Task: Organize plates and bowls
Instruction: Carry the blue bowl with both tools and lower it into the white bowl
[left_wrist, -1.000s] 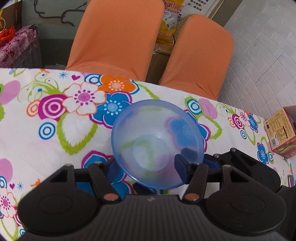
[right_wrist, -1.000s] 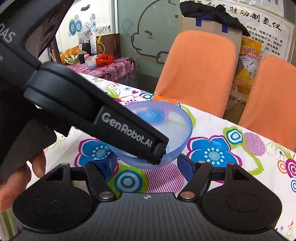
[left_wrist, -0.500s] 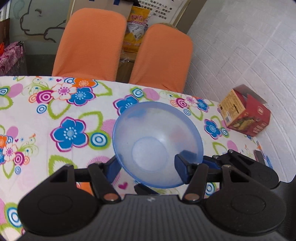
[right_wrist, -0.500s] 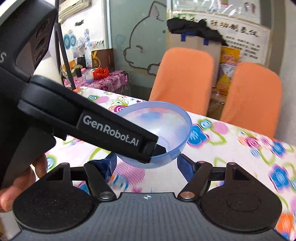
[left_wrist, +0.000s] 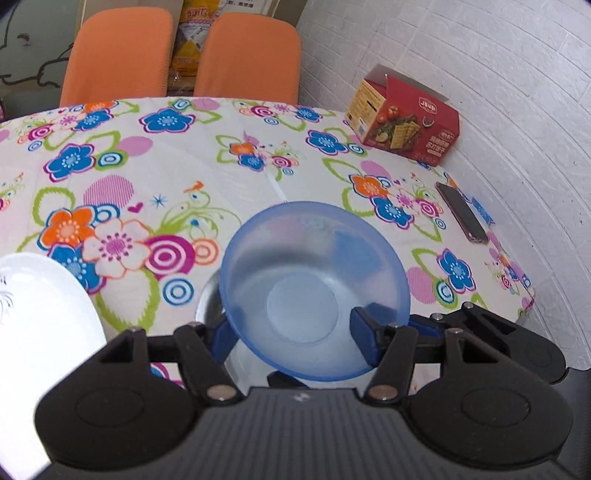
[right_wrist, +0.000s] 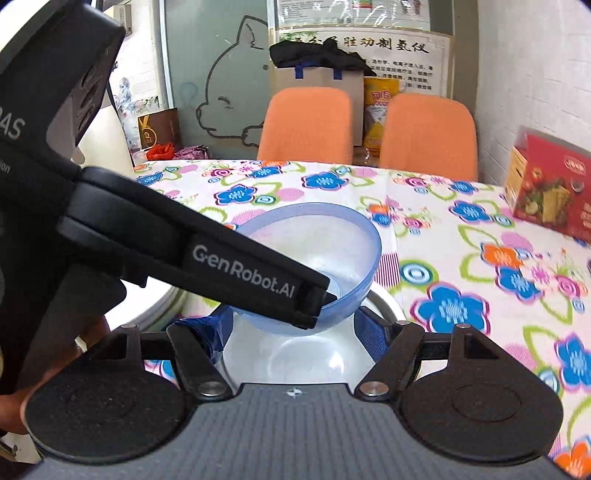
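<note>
Left gripper (left_wrist: 291, 332) has the blue bowl (left_wrist: 314, 266) up off the table (left_wrist: 240, 184), tilted with its mouth toward the camera. The fingers (left_wrist: 364, 332) are spread to the bowl's width and clasp it low down, one on each side. From the right wrist view the same gripper reaches in from the left, its tip on the bowl's near rim.

Right gripper (right_wrist: 288, 332) sits just under the blue bowl, its jaws wide apart and holding nothing. Between and below them is a pale bowl (right_wrist: 295, 358) resting on the table near its front edge. The blue bowl hangs right above it; whether the two touch, I can't tell.

A white plate (left_wrist: 37, 295) lies at the front left edge, apart from the bowls. A red box (left_wrist: 406, 122) stands at the far right corner by the wall, and a phone (left_wrist: 463, 212) lies flat along the right edge. Two orange chairs (left_wrist: 118, 55) stand behind the far edge
</note>
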